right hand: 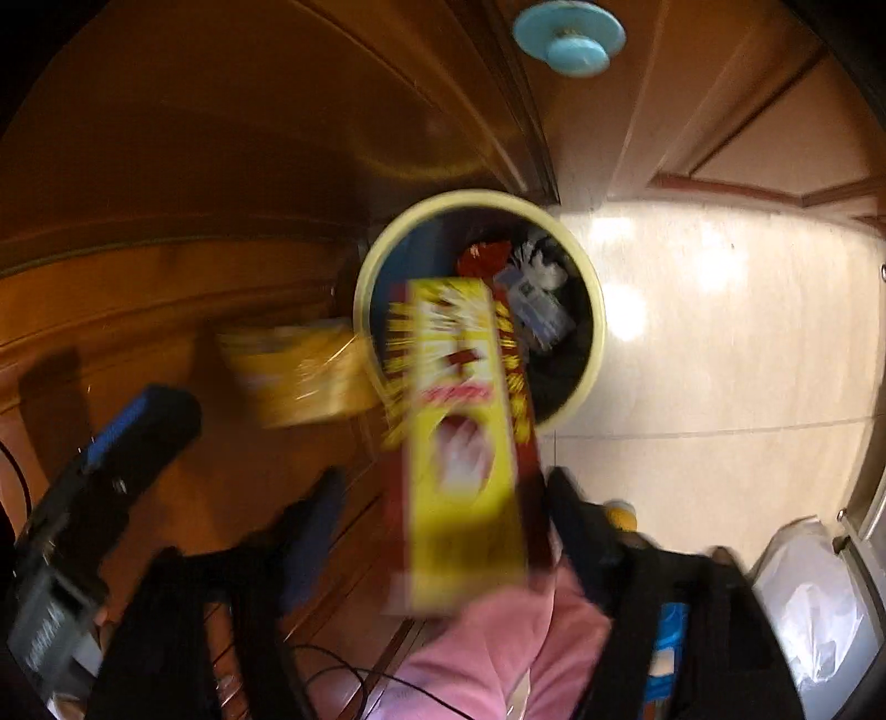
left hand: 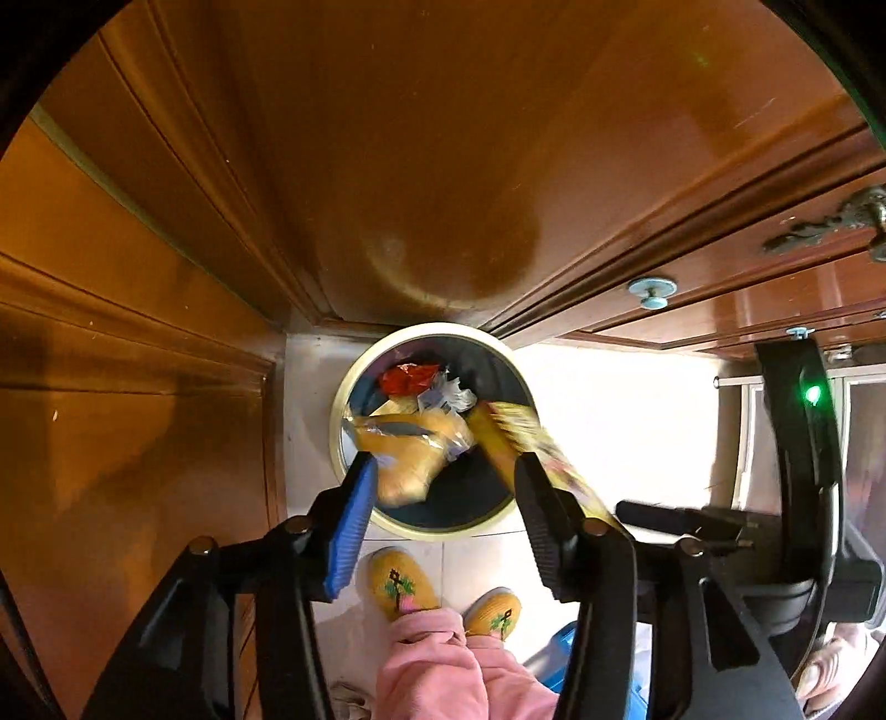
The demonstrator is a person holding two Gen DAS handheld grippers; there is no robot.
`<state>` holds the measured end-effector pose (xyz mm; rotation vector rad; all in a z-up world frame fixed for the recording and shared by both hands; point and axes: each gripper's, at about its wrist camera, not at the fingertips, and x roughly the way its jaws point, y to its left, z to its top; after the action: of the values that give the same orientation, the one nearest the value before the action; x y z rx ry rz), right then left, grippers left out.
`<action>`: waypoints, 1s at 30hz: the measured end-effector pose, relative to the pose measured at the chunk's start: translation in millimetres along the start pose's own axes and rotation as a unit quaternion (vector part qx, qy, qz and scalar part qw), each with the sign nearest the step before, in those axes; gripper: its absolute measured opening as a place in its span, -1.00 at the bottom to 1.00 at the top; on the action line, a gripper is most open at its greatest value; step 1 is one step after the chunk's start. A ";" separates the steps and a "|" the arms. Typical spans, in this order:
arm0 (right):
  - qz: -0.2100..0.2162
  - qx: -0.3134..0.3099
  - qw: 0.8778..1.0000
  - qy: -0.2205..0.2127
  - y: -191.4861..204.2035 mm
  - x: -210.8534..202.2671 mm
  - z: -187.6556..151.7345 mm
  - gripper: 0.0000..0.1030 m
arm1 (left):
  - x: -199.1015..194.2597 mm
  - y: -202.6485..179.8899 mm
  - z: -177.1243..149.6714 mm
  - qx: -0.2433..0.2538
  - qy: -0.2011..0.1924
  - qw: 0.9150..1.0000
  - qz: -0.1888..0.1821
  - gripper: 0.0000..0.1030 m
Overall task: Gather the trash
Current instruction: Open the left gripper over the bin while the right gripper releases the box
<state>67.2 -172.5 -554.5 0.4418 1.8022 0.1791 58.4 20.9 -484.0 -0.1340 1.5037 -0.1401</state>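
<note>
Warm dim light, floor glare (motion-blurred)

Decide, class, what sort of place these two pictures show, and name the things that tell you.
Probably a room in a home. A round waste bin stands on a pale tiled floor against varnished wooden cabinets with a blue knob, and the person wears embroidered slippers.

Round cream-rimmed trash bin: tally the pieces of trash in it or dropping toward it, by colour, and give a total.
Yellow long cardboard box: 1
Orange-yellow clear plastic wrapper: 1
Red crinkled foil wrapper: 1
White-grey crumpled plastic packet: 1
Total: 4 pieces at the round cream-rimmed trash bin; anything buried deeper cannot be told.
</note>
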 end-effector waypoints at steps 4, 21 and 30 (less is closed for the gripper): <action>-0.004 -0.001 1.000 -0.009 -0.7 -0.8 4.7 0.62 | 6.0 5.5 0.3 -0.009 0.011 1.000 0.007 0.00; -0.005 0.006 0.998 -0.056 -3.4 -67.4 -45.6 0.61 | -52.8 -13.8 -12.3 -0.009 0.010 1.000 0.020 0.18; 0.006 -0.017 0.993 -0.113 12.1 -179.2 -92.4 0.61 | -164.7 -54.8 -15.0 0.025 -0.037 0.999 0.021 0.49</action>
<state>20.2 -220.9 -364.0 0.4311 1.5720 0.1598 32.7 -4.2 -313.5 -0.0662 1.4274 -0.1371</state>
